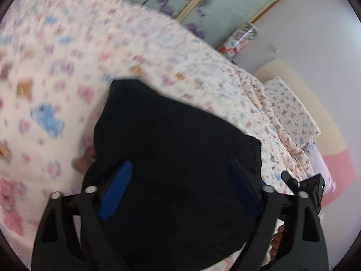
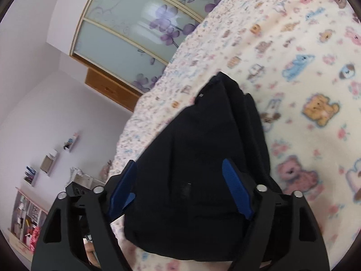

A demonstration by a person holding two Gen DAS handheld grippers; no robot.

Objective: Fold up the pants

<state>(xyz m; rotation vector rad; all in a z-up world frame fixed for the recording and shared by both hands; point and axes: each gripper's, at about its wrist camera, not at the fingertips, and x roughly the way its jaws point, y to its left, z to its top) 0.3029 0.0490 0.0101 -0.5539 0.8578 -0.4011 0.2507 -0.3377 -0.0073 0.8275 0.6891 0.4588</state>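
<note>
Both pairs of jaws stand wide apart with nothing clamped. Between the blue pads of the left gripper (image 1: 179,180) and of the right gripper (image 2: 180,181) lie the black pants (image 1: 173,149) (image 2: 203,149), bunched on the teddy-bear bedspread (image 1: 56,72) (image 2: 304,67). Beyond the bedspread stand floral sliding wardrobe doors (image 2: 135,29).

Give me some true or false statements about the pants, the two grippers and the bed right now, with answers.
1. The pants are black. True.
2. The pants lie on a plain white sheet. False: the bedspread has a teddy-bear print.
3. The left gripper has its fingers spread wide. True.
4. The right gripper has red finger pads. False: they are blue.
5. A wardrobe door shows purple flowers. True.
</note>
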